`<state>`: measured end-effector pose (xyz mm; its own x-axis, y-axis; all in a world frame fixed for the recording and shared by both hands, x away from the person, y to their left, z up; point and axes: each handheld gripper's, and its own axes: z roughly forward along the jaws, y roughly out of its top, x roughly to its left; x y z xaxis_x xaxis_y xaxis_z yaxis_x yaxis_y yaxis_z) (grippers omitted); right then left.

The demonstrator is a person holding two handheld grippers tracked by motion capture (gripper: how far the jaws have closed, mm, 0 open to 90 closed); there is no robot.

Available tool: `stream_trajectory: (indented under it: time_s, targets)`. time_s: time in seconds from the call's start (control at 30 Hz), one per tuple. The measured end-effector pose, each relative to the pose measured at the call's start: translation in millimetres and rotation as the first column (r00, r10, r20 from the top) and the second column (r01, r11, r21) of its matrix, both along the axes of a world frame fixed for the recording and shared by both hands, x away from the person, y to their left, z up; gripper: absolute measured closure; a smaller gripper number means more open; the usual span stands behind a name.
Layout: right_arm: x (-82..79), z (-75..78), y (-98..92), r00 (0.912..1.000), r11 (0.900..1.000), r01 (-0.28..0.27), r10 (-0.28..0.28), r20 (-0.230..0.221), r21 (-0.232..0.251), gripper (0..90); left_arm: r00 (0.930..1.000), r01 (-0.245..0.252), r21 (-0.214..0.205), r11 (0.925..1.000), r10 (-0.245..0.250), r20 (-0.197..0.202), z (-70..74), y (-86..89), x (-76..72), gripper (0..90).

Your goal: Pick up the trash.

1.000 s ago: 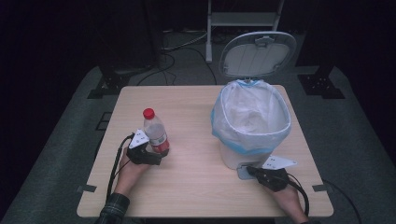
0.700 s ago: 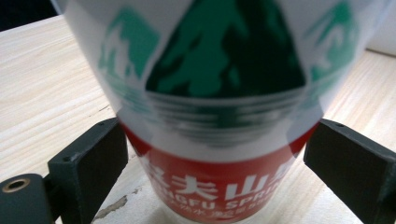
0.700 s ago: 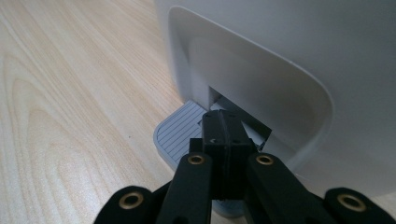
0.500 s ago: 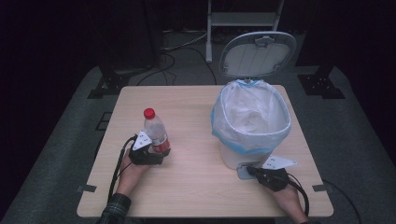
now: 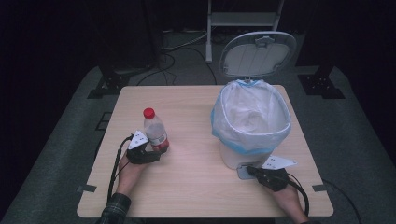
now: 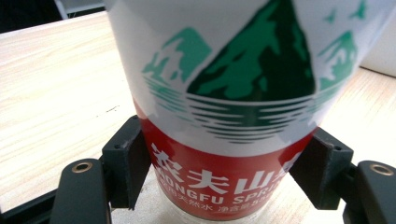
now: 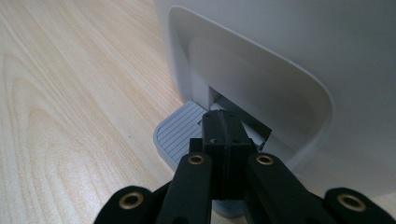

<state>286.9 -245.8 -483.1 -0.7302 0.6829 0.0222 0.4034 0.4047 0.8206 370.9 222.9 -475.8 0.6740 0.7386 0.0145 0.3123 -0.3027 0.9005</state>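
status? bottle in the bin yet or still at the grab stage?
Done: bin lid stands open, with the right gripper, jaws shut, on the pedal. In hand: left gripper is clamped on the bottle, upright on the table. Left: carry it to the lined bin and drop it in.

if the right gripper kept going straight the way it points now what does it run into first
The right gripper, jaws closed together over the grey ribbed foot pedal, points at the recessed base of the white plastic pedal bin. Going straight on, it would probably meet the bin's wall just behind the pedal, though depth there is unclear.
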Motion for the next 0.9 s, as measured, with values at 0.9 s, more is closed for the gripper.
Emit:
stream_trajectory:
  time_s: [0.9]
  targets:
    - [0.4,0.0,-0.3,1.0,1.0,-0.001,0.001,-0.001,0.002,89.9,0.9996,0.004,-0.029,0.9996,-0.004,0.027,15.4,5.9,-5.0,29.4]
